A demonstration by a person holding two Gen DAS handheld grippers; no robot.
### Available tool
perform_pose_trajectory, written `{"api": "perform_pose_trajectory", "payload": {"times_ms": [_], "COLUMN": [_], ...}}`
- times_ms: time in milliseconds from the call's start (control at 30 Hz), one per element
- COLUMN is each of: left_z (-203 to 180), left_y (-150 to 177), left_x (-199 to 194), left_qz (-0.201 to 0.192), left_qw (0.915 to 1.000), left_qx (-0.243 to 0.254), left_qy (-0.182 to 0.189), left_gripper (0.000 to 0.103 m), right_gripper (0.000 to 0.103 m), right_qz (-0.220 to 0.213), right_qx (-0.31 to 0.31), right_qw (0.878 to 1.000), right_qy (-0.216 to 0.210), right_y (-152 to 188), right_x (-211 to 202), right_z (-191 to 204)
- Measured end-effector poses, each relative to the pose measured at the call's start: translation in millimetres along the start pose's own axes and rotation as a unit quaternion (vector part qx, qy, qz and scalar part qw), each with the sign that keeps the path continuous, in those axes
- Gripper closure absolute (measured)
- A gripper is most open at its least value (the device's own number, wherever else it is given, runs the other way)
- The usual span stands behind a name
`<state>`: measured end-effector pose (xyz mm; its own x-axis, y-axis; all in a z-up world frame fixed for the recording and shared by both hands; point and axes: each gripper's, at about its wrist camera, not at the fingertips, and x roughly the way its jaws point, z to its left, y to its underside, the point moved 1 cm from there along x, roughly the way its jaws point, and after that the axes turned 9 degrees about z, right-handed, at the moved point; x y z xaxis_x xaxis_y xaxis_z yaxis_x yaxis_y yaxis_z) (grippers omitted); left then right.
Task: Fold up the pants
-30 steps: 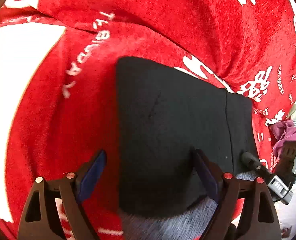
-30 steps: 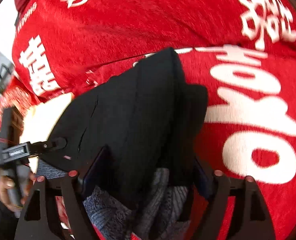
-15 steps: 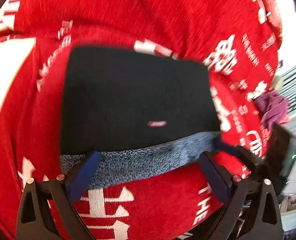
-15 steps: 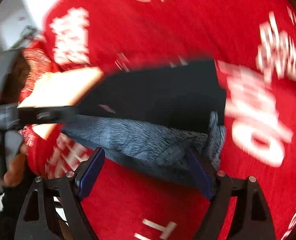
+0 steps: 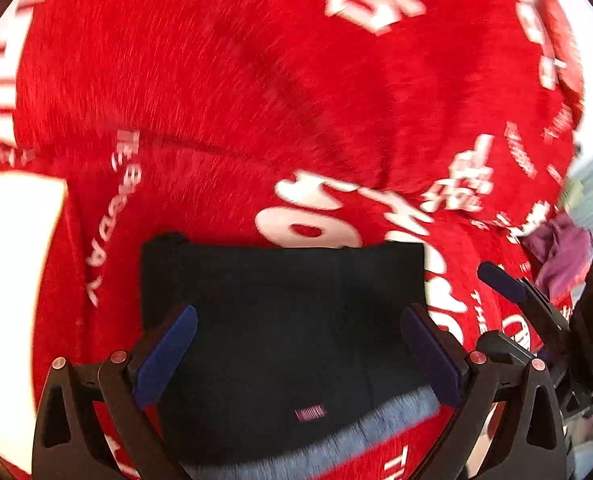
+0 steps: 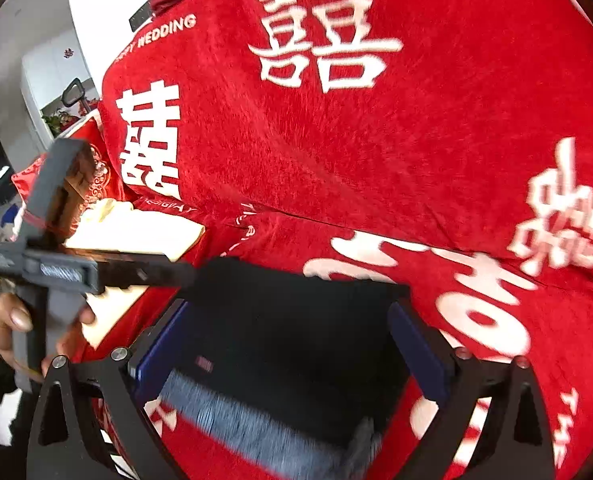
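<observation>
In the left wrist view, the folded black pants [image 5: 280, 320] are seen lying flat on the red blanket [image 5: 236, 100], grey waistband nearest. The left gripper [image 5: 296, 344], its jaws just spread wide, is held released above them, nothing grasped.

In the right wrist view, the pants [image 6: 296, 332] are seen below the right gripper [image 6: 292, 348], likewise just released and empty. The left gripper [image 6: 96, 268] is seen at the left, held by a hand [image 6: 8, 328].

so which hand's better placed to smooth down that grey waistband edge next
Probably the right: in its view, the right gripper frames the grey waistband on the black pants. The left gripper frames mostly black cloth.
</observation>
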<state>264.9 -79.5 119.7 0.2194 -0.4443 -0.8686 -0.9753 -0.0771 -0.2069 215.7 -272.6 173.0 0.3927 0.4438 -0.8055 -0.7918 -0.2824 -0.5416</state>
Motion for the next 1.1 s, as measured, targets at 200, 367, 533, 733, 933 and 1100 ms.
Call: {"api": "perform_pose_trajectory", "payload": {"times_ms": [200, 367, 533, 733, 933, 1100], "left_z": [31, 13, -6, -26, -13, -19], "left_y": [-11, -5, -2, 34, 72, 78], "left_x": [53, 66, 62, 4, 28, 44], "left_qz": [0.043, 0.045, 0.04, -0.036, 0.0, -0.007], "left_qw": [0.998, 0.9984, 0.994, 0.9899, 0.9911, 0.9811], "left_qx": [-0.042, 0.005, 0.037, 0.075, 0.061, 0.094], "left_qy": [0.018, -0.032, -0.095, -0.115, -0.119, -0.169], "left_gripper": [0.001, 0.001, 0.001, 0.001, 0.001, 0.0], "right_gripper": [0.005, 0.004, 0.003, 0.003, 0.001, 0.001], "right_qz": [0.094, 0.117, 0.142, 0.069, 0.061, 0.108], "right_qx": [0.037, 0.054, 0.019, 0.017, -0.005, 0.003], "right_qw": [0.995, 0.992, 0.989, 0.997, 0.998, 0.991], "right_qy": [-0.003, 0.002, 0.045, 0.04, 0.033, 0.077], "right_y": [-7, 12, 4, 27, 71, 92], "right_x": [90, 115, 116, 42, 22, 55], "right_z": [-30, -45, -30, -8, 21, 11]}}
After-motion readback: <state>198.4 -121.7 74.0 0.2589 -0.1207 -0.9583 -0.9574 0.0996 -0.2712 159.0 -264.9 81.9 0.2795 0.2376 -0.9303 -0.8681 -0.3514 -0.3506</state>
